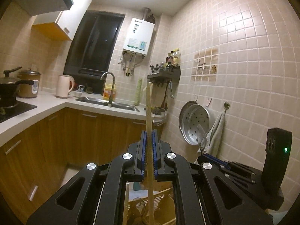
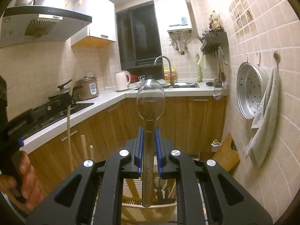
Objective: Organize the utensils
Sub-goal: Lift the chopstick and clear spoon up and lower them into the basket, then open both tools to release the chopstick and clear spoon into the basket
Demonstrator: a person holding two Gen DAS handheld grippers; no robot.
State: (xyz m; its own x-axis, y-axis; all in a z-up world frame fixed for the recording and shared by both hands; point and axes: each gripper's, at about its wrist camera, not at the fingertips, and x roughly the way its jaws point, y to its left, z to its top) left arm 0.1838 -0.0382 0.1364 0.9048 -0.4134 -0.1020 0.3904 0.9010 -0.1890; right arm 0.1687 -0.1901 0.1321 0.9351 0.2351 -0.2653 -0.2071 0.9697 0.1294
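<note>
My left gripper is shut on a long wooden utensil that stands upright between the blue pads, its tip well above the jaws. My right gripper is shut on the handle of a clear plastic spoon, bowl up. In the left wrist view the right gripper and the spoon show at the lower right. In the right wrist view the left gripper and its wooden utensil show at the left, held by a hand. A slatted basket with utensils lies below both grippers.
An L-shaped white counter carries a stove with a black pot, a rice cooker, a pink kettle and a sink. A steamer tray and towel hang on the right tiled wall. A wooden board leans below.
</note>
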